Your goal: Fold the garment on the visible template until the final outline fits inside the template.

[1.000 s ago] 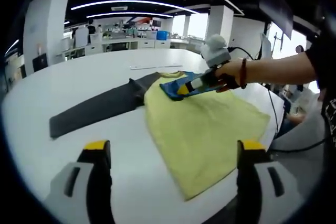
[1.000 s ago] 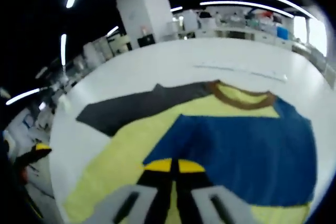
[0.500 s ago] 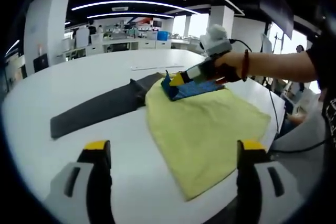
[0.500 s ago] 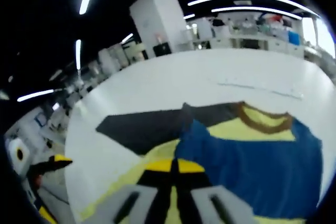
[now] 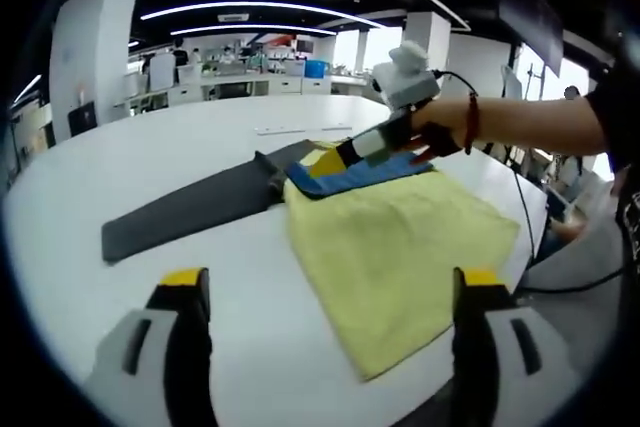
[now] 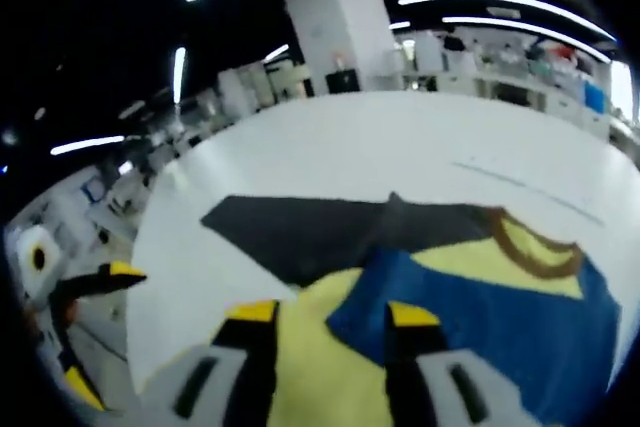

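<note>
Soft yellow-and-blue garment point(image 5: 400, 237) lay on the dark flat template point(image 5: 190, 209), white worktop point(image 5: 150, 157); right gripper point(image 6: 325, 315) fingers slightly parted over it, left gripper point(image 5: 325, 292) fingers wide, well short.

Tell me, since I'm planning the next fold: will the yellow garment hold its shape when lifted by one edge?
Probably not. The yellow garment lies flat and thin, so it likely droops. Its blue sleeve already sits folded over, suggesting soft, light cloth that creases easily.

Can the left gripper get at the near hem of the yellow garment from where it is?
Probably yes: the left gripper is open, and only bare table lies between it and the garment.
</note>
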The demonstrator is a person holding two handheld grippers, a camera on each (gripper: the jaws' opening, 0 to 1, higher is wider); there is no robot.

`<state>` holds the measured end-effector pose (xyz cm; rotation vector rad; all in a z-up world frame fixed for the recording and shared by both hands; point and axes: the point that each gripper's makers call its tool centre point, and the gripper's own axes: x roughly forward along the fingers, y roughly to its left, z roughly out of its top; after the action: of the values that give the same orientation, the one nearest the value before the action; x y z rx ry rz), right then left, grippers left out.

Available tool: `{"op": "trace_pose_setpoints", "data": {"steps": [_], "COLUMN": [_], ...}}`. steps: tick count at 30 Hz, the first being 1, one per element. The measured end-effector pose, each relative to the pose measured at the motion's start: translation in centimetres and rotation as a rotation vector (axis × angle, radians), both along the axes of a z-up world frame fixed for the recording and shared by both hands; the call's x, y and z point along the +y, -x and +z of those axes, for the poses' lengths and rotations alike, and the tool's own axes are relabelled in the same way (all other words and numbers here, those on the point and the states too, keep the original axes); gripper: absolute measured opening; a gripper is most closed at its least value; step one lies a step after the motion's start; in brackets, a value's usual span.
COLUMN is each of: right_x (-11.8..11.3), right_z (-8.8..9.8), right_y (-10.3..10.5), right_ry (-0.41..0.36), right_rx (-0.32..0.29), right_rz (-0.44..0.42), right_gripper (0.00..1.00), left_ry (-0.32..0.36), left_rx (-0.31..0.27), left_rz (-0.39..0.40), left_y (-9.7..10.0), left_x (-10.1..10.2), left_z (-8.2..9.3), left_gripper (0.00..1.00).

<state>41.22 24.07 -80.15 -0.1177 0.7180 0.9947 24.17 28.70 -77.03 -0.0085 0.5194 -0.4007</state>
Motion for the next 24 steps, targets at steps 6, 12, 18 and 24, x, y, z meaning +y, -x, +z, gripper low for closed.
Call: {"op": "trace_pose_setpoints", "data": {"steps": [6, 12, 18, 24], "right_x": [0.2, 1.0, 1.5, 1.5], "right_z": [0.4, -1.1, -2.8, -3.9], "right_y": [0.5, 1.2, 1.0, 0.3], "right_ry": [0.041, 0.065, 0.092, 0.125], "right_rx": [-0.11, -0.11, -0.103, -0.109], "right_rz": [0.111, 0.138, 0.148, 0.135], "right_gripper": [0.42, 0.3, 0.22, 0.08], "left_ry": [-0.003, 0.001, 0.005, 0.01], "left_rx": [0.004, 0.001, 0.002, 0.008], "left_rz": [0.0, 0.008, 0.012, 0.014], "left_y": [0.1, 0.1, 0.0, 0.0], "left_x": [0.1, 0.3, 0.4, 0.5], "left_z": [-0.1, 0.0, 0.0, -0.1], "left_gripper": [0.99, 0.98, 0.97, 0.97]}}
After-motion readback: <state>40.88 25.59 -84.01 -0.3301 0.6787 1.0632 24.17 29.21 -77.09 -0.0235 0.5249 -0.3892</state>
